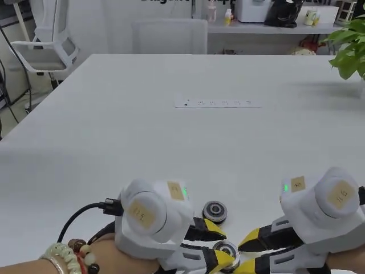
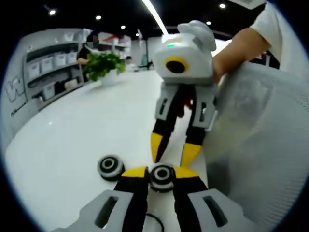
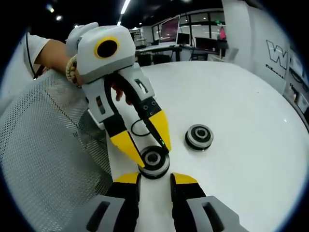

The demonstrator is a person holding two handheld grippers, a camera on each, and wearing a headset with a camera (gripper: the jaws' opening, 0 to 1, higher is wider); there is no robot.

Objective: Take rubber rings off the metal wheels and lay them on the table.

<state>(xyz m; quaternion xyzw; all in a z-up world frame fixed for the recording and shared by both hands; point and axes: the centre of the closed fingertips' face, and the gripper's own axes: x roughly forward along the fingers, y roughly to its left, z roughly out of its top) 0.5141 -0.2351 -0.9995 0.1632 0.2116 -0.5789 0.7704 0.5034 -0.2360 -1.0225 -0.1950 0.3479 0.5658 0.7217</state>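
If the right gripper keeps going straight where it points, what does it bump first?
Most likely the wheel that the left gripper holds. It sits just ahead of the right gripper, whose jaws are open. The exact gap is hard to judge.

It looked like an open-plan office with a lab side. A large white table stood among white mesh chairs, with a potted plant at one corner. Wall shelves held rows of storage bins. Farther back, desks carried monitors, a counter held bottles, and a strip light ran along the dark ceiling.
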